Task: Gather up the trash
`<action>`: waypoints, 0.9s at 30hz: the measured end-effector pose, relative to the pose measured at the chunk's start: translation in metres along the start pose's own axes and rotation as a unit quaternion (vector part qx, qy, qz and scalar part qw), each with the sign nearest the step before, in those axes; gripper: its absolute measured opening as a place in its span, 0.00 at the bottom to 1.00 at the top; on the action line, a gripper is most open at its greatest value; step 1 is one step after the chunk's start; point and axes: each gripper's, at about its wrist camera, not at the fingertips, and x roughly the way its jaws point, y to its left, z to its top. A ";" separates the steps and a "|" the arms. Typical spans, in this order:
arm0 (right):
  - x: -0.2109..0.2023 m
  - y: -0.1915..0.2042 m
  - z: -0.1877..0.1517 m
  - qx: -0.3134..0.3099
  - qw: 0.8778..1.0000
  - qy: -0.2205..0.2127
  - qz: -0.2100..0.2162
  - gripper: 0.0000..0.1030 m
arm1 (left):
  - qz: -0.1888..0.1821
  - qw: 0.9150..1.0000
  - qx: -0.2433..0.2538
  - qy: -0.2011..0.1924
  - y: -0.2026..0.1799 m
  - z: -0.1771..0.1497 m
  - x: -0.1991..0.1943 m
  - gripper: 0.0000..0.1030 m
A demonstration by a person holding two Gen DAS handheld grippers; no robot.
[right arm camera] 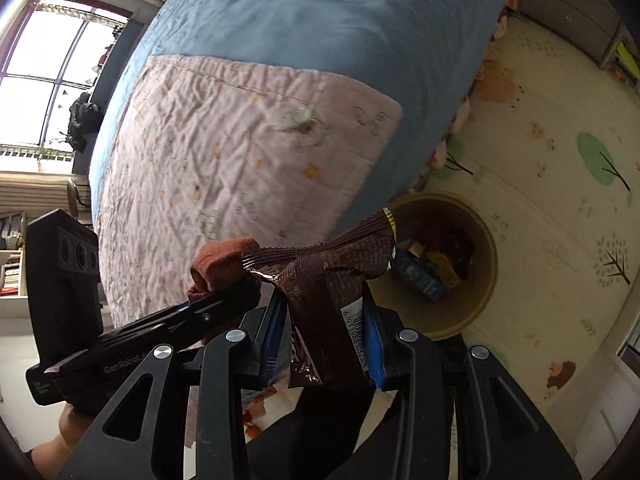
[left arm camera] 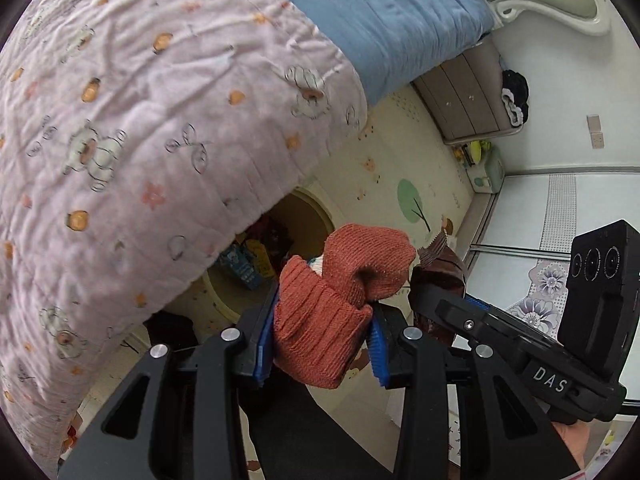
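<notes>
My left gripper (left arm camera: 322,344) is shut on a rust-orange knitted sock (left arm camera: 340,300), held in the air beside the bed. My right gripper (right arm camera: 326,340) is shut on a dark brown snack wrapper (right arm camera: 324,300) with a barcode. The two grippers are close together: the wrapper (left arm camera: 440,272) shows just right of the sock in the left wrist view, and the sock (right arm camera: 218,264) shows left of the wrapper in the right wrist view. A round beige trash bin (right arm camera: 486,280) stands on the floor below and beyond, holding several wrappers. In the left wrist view the bin (left arm camera: 320,208) is partly hidden by the quilt.
A bed with a pink bear-print quilt (left arm camera: 140,120) over a blue blanket (left arm camera: 380,12) fills the left side. A cream play mat (right arm camera: 560,160) with tree prints covers the floor. A grey drawer unit (left arm camera: 468,96) stands by the wall.
</notes>
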 end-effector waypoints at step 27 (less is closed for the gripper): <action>0.097 -0.079 0.002 -0.033 0.991 0.093 -0.090 0.63 | 0.060 0.996 -0.050 0.049 0.042 -0.018 0.131 0.69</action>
